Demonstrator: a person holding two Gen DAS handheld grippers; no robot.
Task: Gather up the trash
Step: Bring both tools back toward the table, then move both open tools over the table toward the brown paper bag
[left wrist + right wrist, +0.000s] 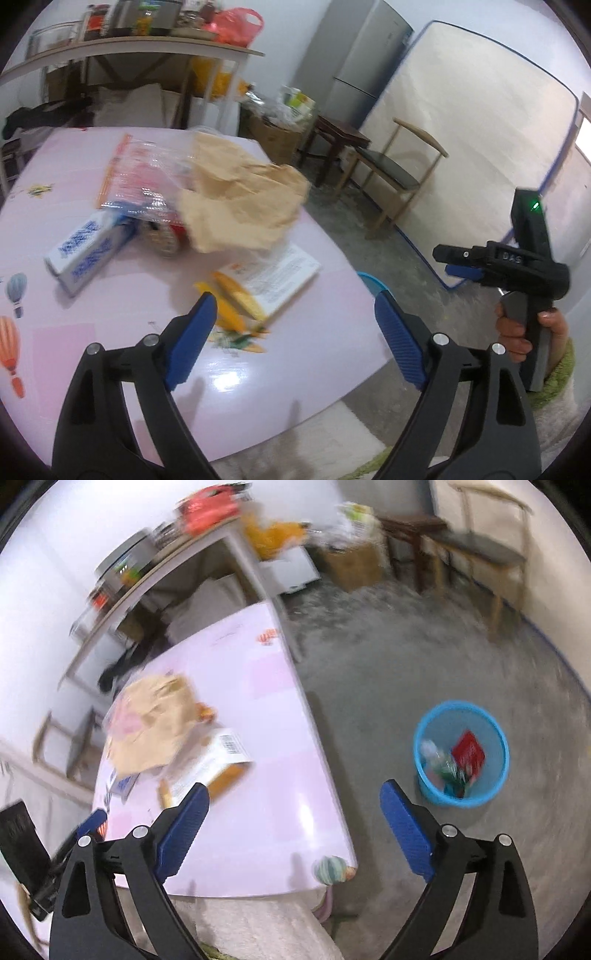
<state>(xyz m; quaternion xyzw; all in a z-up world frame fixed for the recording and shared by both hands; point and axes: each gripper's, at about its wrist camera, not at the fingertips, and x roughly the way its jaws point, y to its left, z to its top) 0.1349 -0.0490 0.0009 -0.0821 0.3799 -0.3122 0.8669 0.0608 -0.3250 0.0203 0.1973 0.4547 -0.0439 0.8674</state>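
Both tools empty w/ jaws wide, left tool [291, 332] over pink surface [110, 306], right tool [295, 823] off its edge: grab crumpled brown paper [240, 199] by a fold, then carry to blue bin [461, 755] on floor.

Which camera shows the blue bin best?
The right wrist view: the whole bin stands on the floor beside the table, trash visible inside. The left wrist view shows only a sliver of its rim past the table edge.

I see a grey fridge [364, 59] beside a mattress [476, 129] leaning on the wall, a wooden chair [391, 173] before it, and a cluttered shelf [147, 46].
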